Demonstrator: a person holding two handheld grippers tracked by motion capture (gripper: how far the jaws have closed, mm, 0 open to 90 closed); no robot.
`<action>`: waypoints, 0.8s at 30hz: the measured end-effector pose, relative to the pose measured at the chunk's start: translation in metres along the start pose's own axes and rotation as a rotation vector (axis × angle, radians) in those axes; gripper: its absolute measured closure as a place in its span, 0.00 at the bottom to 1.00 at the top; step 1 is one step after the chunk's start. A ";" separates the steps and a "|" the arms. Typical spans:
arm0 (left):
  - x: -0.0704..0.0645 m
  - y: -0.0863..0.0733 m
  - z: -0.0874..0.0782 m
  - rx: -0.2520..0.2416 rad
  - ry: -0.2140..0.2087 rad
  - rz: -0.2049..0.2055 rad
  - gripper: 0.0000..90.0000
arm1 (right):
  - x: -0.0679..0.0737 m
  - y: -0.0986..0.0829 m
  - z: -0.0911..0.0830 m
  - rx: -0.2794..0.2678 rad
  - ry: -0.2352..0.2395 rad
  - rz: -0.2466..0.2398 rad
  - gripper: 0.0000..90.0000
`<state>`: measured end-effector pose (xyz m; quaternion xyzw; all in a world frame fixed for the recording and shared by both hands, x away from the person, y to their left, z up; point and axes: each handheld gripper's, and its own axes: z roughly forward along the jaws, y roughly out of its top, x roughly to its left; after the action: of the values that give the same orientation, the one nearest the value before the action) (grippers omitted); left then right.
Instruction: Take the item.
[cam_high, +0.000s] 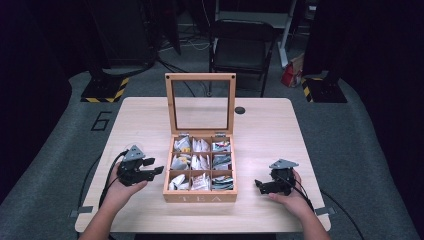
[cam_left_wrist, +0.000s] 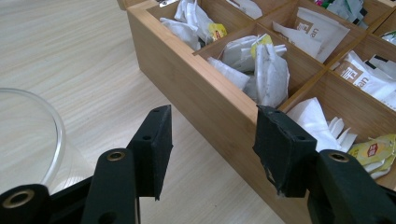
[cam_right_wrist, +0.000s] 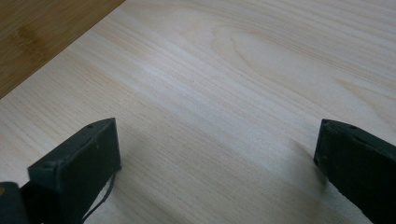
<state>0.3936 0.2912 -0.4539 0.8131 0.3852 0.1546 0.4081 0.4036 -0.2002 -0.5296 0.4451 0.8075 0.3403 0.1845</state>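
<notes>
Flanking open tea box (cam_high: 200, 196), both tools (cam_high: 156, 170) (cam_high: 258, 183) spread, perhaps glass rim (cam_left_wrist: 44, 109) nearby

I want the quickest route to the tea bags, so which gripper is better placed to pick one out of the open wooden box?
Left, probably. The left gripper points at the tea box, jaws open beside its wall, with tea bags just beyond. The right gripper sits farther off, facing bare table.

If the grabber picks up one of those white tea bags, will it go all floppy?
Probably. The tea bags look thin, crumpled and papery, so one would likely sag and weigh very little. Hard squeezing might tear it, and neighbours packed in the wooden box may snag.
</notes>
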 end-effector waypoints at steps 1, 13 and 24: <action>0.000 0.001 0.000 0.001 -0.008 -0.011 0.51 | 0.000 0.000 0.000 0.000 0.000 0.000 0.00; -0.001 0.015 0.004 -0.010 -0.016 -0.005 0.53 | 0.000 0.000 0.000 0.000 0.000 0.000 0.00; -0.004 0.030 0.009 -0.030 -0.017 0.011 0.56 | 0.000 0.000 0.000 0.001 0.000 0.003 0.00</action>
<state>0.4108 0.2723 -0.4357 0.8103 0.3748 0.1556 0.4228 0.4034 -0.2001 -0.5296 0.4463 0.8070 0.3403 0.1839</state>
